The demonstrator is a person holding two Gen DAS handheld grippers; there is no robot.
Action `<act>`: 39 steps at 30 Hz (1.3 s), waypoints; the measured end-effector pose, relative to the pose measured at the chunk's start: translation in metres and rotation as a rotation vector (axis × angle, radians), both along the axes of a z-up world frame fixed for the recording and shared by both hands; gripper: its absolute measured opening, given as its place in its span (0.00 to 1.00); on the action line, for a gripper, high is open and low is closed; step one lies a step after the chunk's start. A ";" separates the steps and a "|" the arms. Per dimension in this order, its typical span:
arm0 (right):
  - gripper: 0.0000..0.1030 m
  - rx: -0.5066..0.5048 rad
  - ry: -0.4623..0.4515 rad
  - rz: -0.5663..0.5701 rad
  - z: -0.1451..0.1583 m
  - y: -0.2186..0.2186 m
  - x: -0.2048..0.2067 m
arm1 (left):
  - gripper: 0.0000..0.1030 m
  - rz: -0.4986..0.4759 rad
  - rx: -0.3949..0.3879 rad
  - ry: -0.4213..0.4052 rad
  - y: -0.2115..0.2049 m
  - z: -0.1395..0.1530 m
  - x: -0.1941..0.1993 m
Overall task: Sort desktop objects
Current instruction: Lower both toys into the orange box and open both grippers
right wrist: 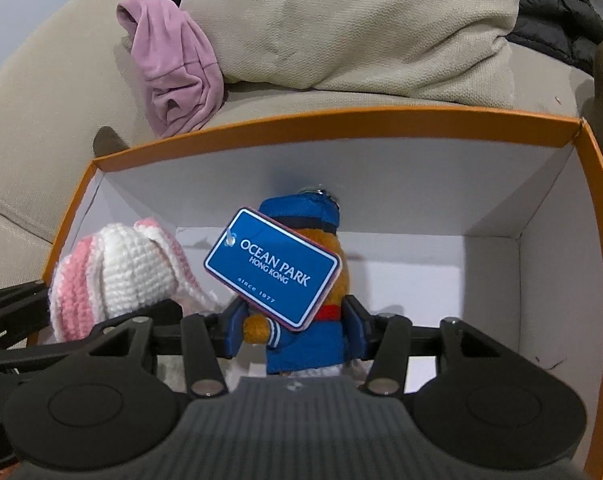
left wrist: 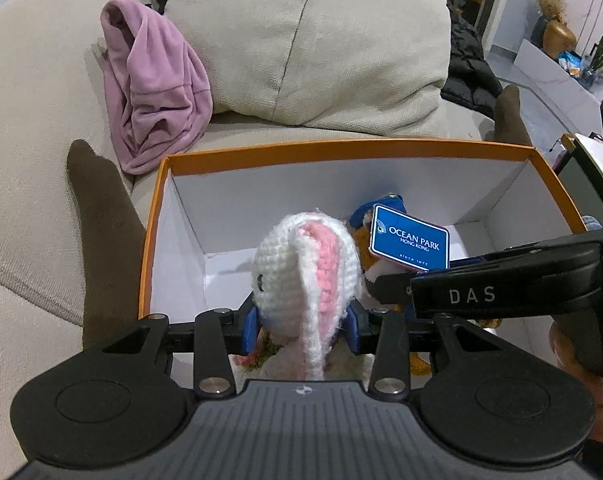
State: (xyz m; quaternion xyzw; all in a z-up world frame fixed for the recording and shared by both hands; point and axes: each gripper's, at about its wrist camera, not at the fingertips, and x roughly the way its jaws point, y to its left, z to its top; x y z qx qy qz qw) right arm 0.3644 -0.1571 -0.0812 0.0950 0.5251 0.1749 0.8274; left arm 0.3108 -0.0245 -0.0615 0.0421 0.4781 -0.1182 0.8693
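Note:
An orange cardboard box [left wrist: 341,148] with a white inside rests on a beige sofa. My left gripper [left wrist: 302,328] is shut on a crocheted white and pink bunny [left wrist: 285,264], its blue pads pressing both sides, just above the box's near end. My right gripper [right wrist: 295,330] is shut on an orange plush toy in a blue uniform and cap [right wrist: 305,344], held inside the box [right wrist: 341,120] beside the bunny [right wrist: 133,268]. A blue "Ocean Park" tag [right wrist: 271,266] hangs across the plush toy's front. The box floor beyond both toys is bare white.
A crumpled pink garment [left wrist: 157,92] lies on the sofa behind the box, next to a large beige cushion [left wrist: 309,40]. Dark brown sock-like shapes [left wrist: 97,200] flank the box. A black jacket [left wrist: 469,68] lies at the right. A hand [left wrist: 581,380] grips the right tool.

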 end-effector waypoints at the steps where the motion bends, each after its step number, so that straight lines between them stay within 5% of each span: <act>1: 0.53 0.002 0.000 -0.002 0.000 -0.001 0.000 | 0.46 -0.002 -0.005 -0.001 0.000 0.000 0.000; 17: 0.65 -0.079 -0.109 0.114 0.023 -0.005 -0.019 | 0.59 -0.044 -0.049 -0.035 0.000 0.006 -0.015; 20: 0.61 -0.103 -0.126 0.152 0.023 0.000 -0.022 | 0.57 -0.026 -0.049 -0.063 0.003 0.012 -0.020; 22: 0.49 -0.103 -0.109 0.179 0.020 0.004 -0.020 | 0.57 0.008 -0.062 -0.107 0.012 0.024 -0.025; 26: 0.48 -0.107 -0.093 0.177 0.019 0.009 -0.020 | 0.57 0.115 -0.104 -0.187 0.039 0.051 -0.034; 31: 0.47 -0.055 -0.062 0.139 0.019 0.018 -0.017 | 0.49 0.255 -0.099 -0.096 0.072 0.048 -0.028; 39: 0.44 0.102 -0.011 0.044 0.013 0.034 -0.011 | 0.34 0.203 -0.158 -0.017 0.078 0.032 -0.025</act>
